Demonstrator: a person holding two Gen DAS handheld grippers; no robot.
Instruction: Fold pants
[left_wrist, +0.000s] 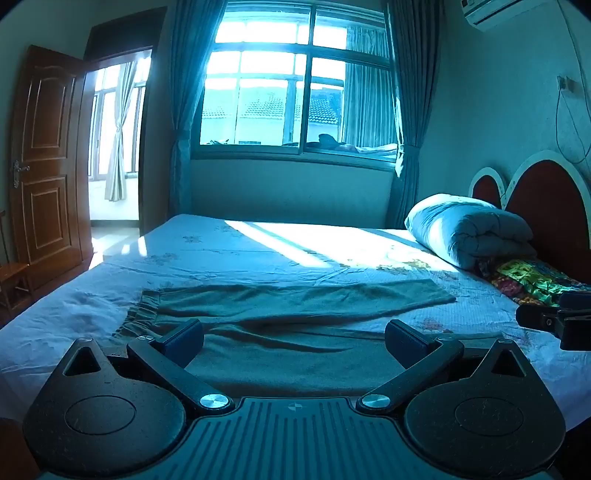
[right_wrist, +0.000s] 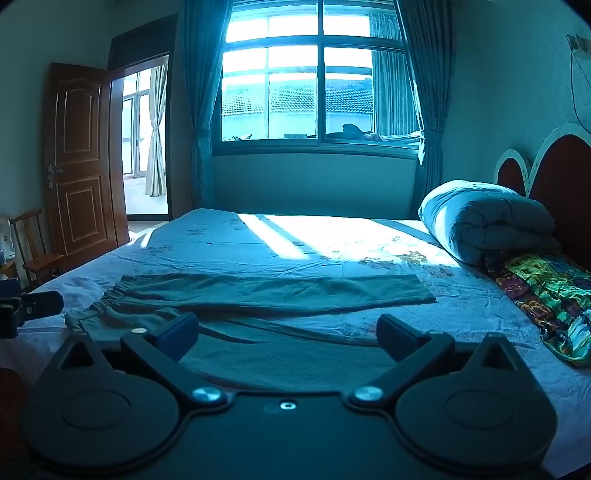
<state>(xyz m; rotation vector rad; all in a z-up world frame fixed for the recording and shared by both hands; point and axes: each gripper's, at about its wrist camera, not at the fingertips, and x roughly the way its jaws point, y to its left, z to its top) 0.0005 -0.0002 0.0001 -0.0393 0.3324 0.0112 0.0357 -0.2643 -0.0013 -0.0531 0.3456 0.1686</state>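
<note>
Room: bedroom, lit from a large window (left_wrist: 295, 88) in the far wall, straight ahead of both sets of jaws; curtains (left_wrist: 192, 110) hung at each side of it.
Door: brown wooden door (left_wrist: 48, 166) stood open, far ahead and to the left of the jaws.
Surface: bed (left_wrist: 229, 251) with a pale sheet; a sunlit band lay across its far half.
Pants: dark pants (left_wrist: 295, 299) lay flat on the sheet, crosswise to both grippers. Elastic waistband was ahead and left of the jaws; leg ends pointed right. One leg lay farther out, the other closer in, with its near edge running under the fingers.
Left gripper: left gripper (left_wrist: 294, 338) was held low over the near leg, jaws spread wide, nothing between them. Contact with the fabric could not be determined.
Right gripper: right gripper (right_wrist: 288, 334) was also held over the near leg, jaws spread wide and holding nothing. Its dark body showed at the right edge of the left wrist view.
Quilt: rolled blue quilt (right_wrist: 487, 221) lay ahead and right of the jaws, against the headboard (right_wrist: 557, 173).
Cloth: multicoloured patterned cloth (right_wrist: 546, 295) lay just in front of the quilt, right of the jaws, well apart from the pants.
Chair: wooden chair (right_wrist: 35, 243) stood at the far left, beside the door.
</note>
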